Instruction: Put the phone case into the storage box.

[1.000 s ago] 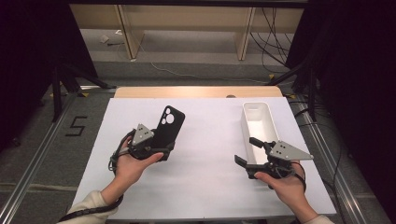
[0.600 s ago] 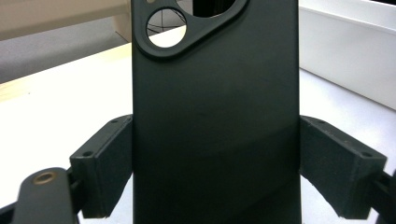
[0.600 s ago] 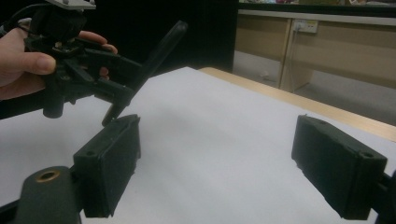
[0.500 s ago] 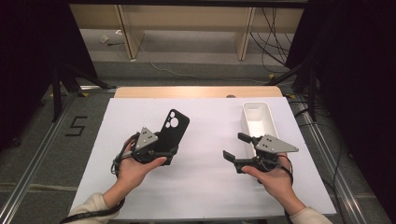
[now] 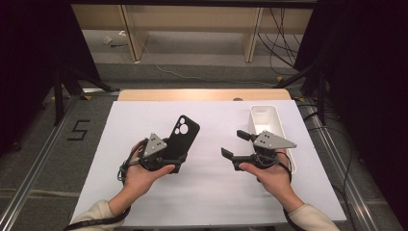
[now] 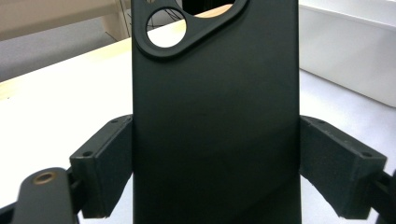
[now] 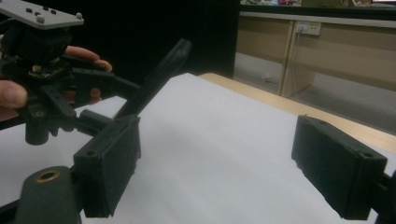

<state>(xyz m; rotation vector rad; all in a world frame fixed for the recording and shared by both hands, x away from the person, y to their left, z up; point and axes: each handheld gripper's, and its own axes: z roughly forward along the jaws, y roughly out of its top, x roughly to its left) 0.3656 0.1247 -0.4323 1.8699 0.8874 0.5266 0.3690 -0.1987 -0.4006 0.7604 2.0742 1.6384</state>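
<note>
Left gripper [image 5: 169, 155] is clamped on the black phone case [image 5: 182, 135] — both pads press the case's long edges near its lower end, as the left gripper view shows, with the case [image 6: 215, 121] between them. The case sits left of centre, lifted off the white table [image 5: 211, 192] and tilted up and away, camera cutout at the far top end. Holding it low by the edges leaves most of the case body sticking out free, probably so the other tool can get at it.

Right gripper [image 5: 235, 144] is empty, jaws spread wide apart. It hovers right of centre, turned so the jaws point left toward the case. In the right gripper view nothing but bare table lies between its pads [image 7: 109, 165], and the case [image 7: 156, 79] shows edge-on farther off, held by the left gripper [image 7: 88, 119]. That orientation reads as lining up for a handover or a second grip on the free end — my judgement, not confirmed.

White bin [image 5: 269, 126] stands at the far right of the table, long axis running near-to-far, just beyond the right hand [image 5: 269, 175]. It looks empty from the high view. Likely the drop-off spot for the case, given it's the only container around.

The two grippers are well apart; no contact yet.
</note>
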